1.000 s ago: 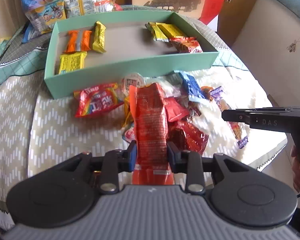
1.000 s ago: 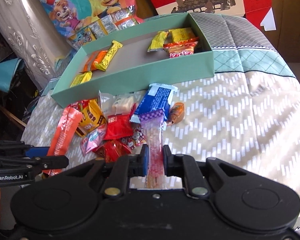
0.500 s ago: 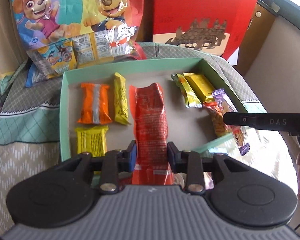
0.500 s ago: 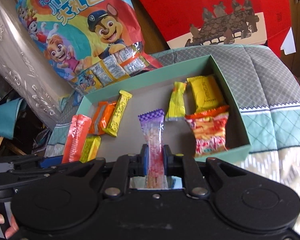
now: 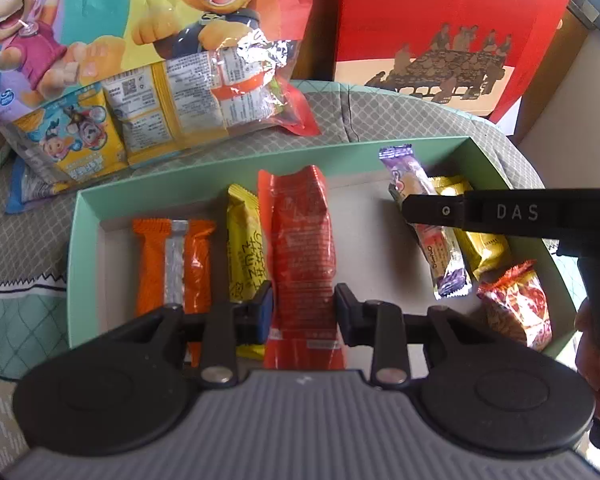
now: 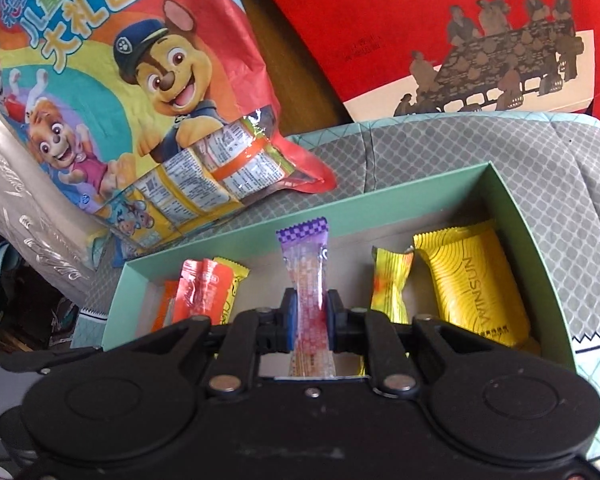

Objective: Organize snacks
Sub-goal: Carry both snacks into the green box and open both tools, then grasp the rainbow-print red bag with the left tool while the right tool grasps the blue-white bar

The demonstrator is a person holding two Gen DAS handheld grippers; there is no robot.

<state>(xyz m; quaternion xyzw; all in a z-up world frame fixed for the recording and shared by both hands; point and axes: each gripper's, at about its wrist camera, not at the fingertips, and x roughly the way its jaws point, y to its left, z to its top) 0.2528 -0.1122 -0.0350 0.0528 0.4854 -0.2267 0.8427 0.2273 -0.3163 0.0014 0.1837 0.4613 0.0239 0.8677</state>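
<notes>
My left gripper (image 5: pixel 303 304) is shut on a long red-orange snack packet (image 5: pixel 300 240) and holds it over the middle of the green box (image 5: pixel 85 216). My right gripper (image 6: pixel 309 320) is shut on a slim purple-ended candy stick (image 6: pixel 306 276) and holds it over the box (image 6: pixel 520 216); it also shows in the left wrist view (image 5: pixel 432 224), with the right gripper's finger across it. In the box lie an orange bar (image 5: pixel 172 264), a yellow bar (image 5: pixel 246 248), yellow packets (image 6: pixel 472 284) and a red-orange bag (image 5: pixel 516 308).
A large cartoon-dog snack bag (image 5: pixel 140 60) leans behind the box on the left. A red gift box (image 5: pixel 440 28) stands behind on the right. The box rests on a grey and teal patterned cloth (image 6: pixel 440 148).
Both grippers have moved forward from the snack pile on the cloth to above the green box, each still holding its snack. The box now fills both views.
</notes>
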